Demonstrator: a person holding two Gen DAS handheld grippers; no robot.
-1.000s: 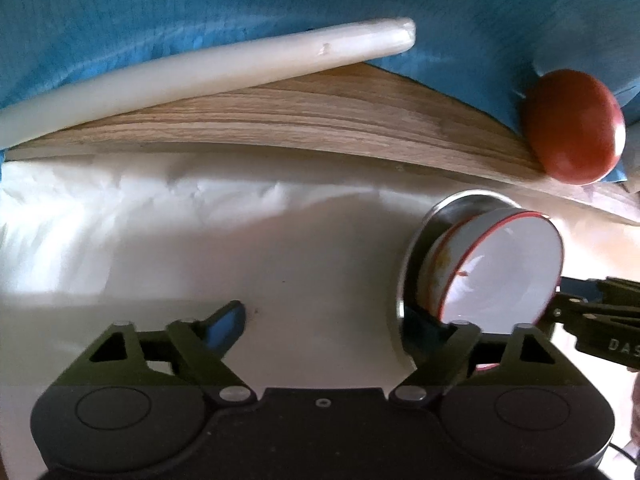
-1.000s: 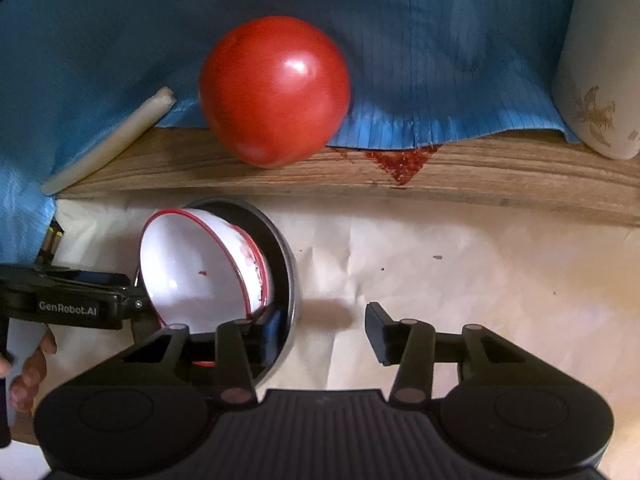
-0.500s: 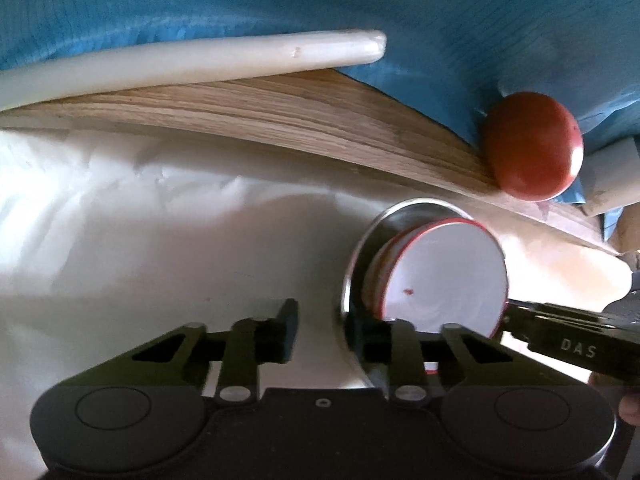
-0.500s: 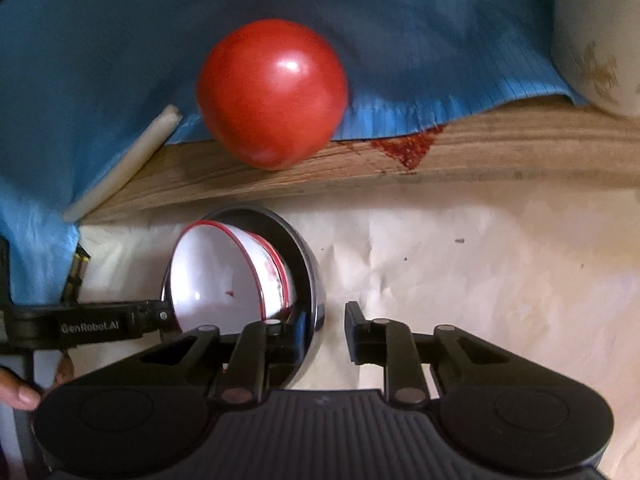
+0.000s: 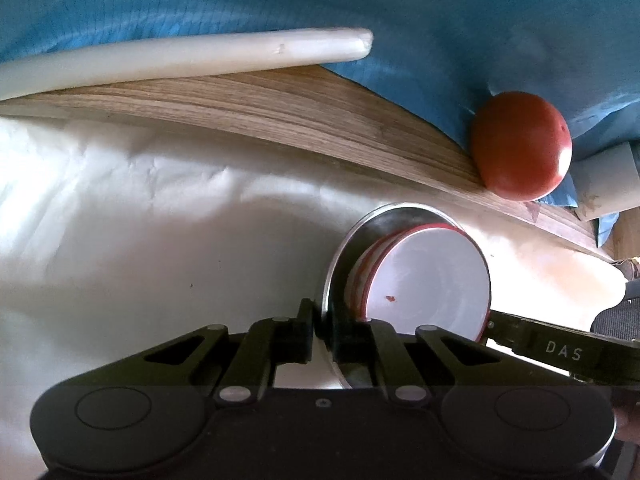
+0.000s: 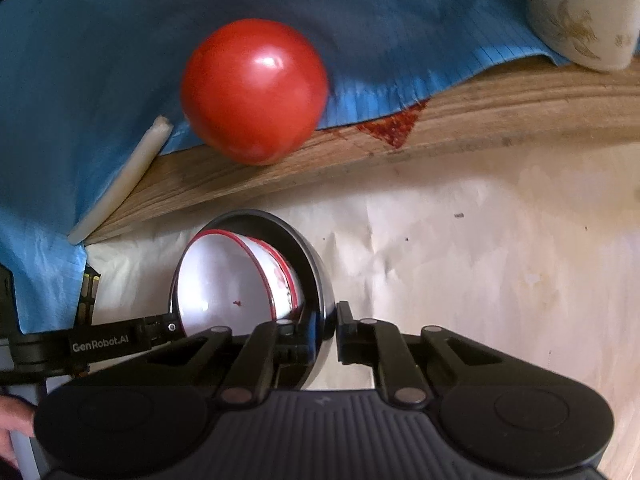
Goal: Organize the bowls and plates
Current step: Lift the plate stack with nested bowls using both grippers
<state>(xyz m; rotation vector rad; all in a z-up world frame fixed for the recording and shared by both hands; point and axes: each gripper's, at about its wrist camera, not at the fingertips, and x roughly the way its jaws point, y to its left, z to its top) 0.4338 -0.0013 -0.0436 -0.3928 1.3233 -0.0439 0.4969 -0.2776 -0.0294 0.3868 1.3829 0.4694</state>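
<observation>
Blue cloth (image 6: 100, 60): it was draped over the back of the scene, its edge hanging onto the wooden board, probably just as a backdrop.
Paper sheet (image 5: 140, 208): pale paper covered the worktop, giving the dishes a clean place to stand.
Wooden board (image 6: 500, 108): it lay along the far edge of the paper, with a red stain beside the tomato.
White rod (image 5: 180, 54): a long pale bar lay along the board, away from the dishes.
Tomato (image 6: 254, 90): it sat on the board against the cloth, clear of the work.
Steel bowl (image 5: 362, 240): the outer dish stood near the board on the paper, held by opposite rims so that, I judge, the nested pair could be lifted level as one.
White bowl (image 5: 432, 280): red-rimmed, it sat tilted inside the steel bowl, with a small red speck on its inner face.
Cream cup (image 6: 576, 12): it stood at the far right corner, untouched.
Left gripper (image 5: 320, 324): its jaws had narrowed onto the steel bowl's near rim, one finger outside the wall, the other inside.
Right gripper (image 6: 334, 320): its jaws pinched the opposite rim the same way.
Risk: the loose inner bowl might shift if the lift was uneven.
</observation>
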